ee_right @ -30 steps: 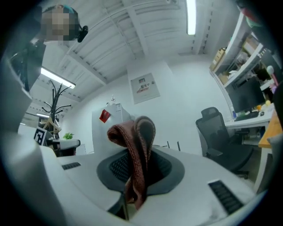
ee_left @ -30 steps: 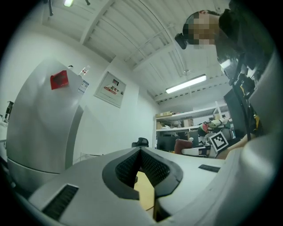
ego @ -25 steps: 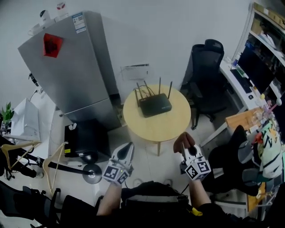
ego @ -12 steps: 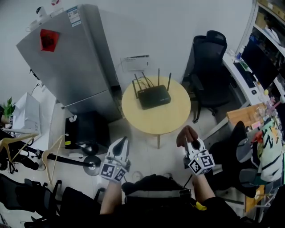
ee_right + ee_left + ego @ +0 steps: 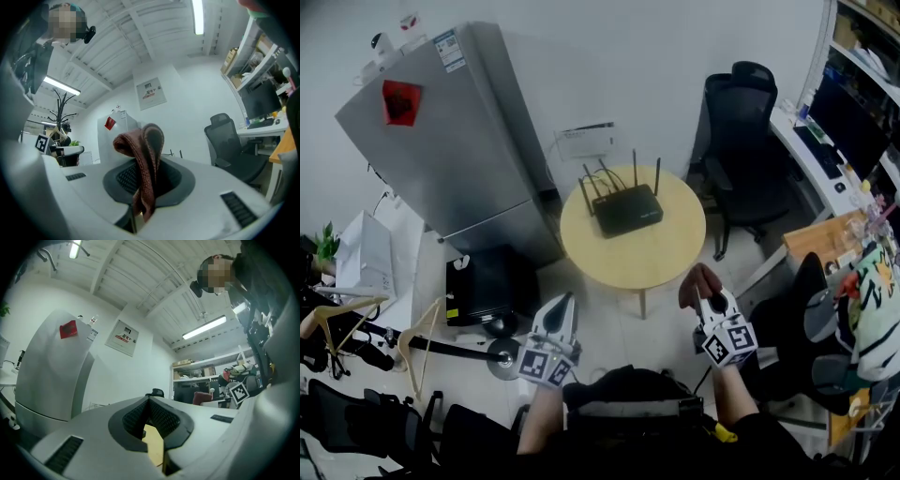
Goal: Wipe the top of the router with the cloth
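Note:
The black router with several upright antennas sits on the round yellow table, toward its far side. My right gripper is held short of the table's near right edge. It is shut on a reddish-brown cloth, which bunches up above the jaws and hangs down between them in the right gripper view. My left gripper is near the table's near left edge, shut with nothing in it. Both grippers are well away from the router.
A tall grey fridge stands left of the table, with a black box on the floor beside it. A black office chair and a desk with a monitor are at the right. Wooden hangers lie on the floor at the left.
The head view has shifted a little. Both grippers have stayed low in front of the person, and the cloth remains in the right gripper.

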Tool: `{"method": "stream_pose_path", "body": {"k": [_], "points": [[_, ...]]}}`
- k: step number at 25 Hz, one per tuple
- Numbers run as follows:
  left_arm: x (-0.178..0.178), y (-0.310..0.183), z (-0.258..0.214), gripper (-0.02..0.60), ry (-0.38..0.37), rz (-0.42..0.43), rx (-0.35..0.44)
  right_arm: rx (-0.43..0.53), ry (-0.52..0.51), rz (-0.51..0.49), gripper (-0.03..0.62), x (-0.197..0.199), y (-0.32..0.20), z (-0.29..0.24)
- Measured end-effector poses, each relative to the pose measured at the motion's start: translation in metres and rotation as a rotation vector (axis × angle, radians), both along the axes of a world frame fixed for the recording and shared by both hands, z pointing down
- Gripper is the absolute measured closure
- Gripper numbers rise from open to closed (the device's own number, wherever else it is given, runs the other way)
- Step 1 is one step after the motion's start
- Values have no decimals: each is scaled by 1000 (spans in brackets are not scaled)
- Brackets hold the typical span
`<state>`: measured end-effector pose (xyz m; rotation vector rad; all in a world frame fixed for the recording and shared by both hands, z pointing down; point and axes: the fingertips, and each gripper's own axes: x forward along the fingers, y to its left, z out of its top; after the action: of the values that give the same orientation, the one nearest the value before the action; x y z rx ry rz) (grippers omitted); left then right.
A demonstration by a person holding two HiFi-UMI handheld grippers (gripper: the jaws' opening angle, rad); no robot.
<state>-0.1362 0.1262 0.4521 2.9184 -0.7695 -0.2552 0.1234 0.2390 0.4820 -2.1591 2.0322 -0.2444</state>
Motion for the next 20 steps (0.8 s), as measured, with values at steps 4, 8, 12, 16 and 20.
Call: {"method": "stream_pose_path", "body": {"k": [4, 8, 12, 16, 20], "points": [[7, 3, 2, 584, -3, 15, 1, -1, 7, 12, 540, 2, -4, 1], [13, 8, 11, 584, -16, 42, -15, -4, 7, 16, 540, 1, 1, 3], [18, 8, 13, 584, -9, 40, -14, -10, 26, 16, 540, 4, 1, 4], [17, 9, 17, 584, -12, 41, -25, -21, 19, 33, 540, 6, 2, 4], [9, 6, 19, 584, -8, 27, -34, -29, 19, 29, 540, 3, -2, 5]]}}
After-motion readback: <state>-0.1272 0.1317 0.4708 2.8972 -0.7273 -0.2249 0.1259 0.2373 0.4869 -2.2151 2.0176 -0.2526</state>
